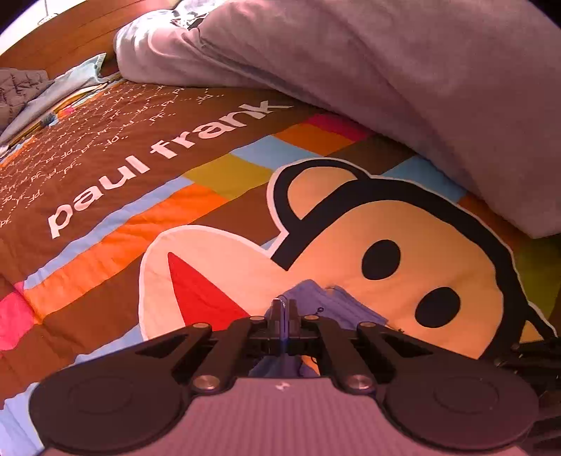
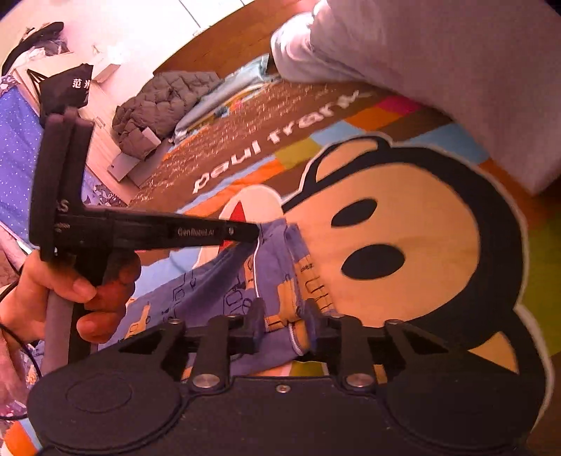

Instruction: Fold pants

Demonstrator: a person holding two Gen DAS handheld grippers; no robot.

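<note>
The pants [image 2: 242,280] are small, blue with an orange and black print, and lie bunched on the monkey-print bedspread [image 2: 403,224]. My left gripper [image 1: 283,308] is shut on a fold of the pants [image 1: 333,301]; it also shows in the right wrist view [image 2: 256,233], pinching the pants' top edge. My right gripper [image 2: 284,322] is open, its fingers on either side of the pants' near edge, with cloth between them.
A large grey pillow [image 1: 403,70] lies at the back right of the bed. A grey quilted jacket [image 2: 164,101] lies at the far edge. A wooden headboard [image 1: 70,31] runs behind. A hand [image 2: 70,298] holds the left gripper's handle.
</note>
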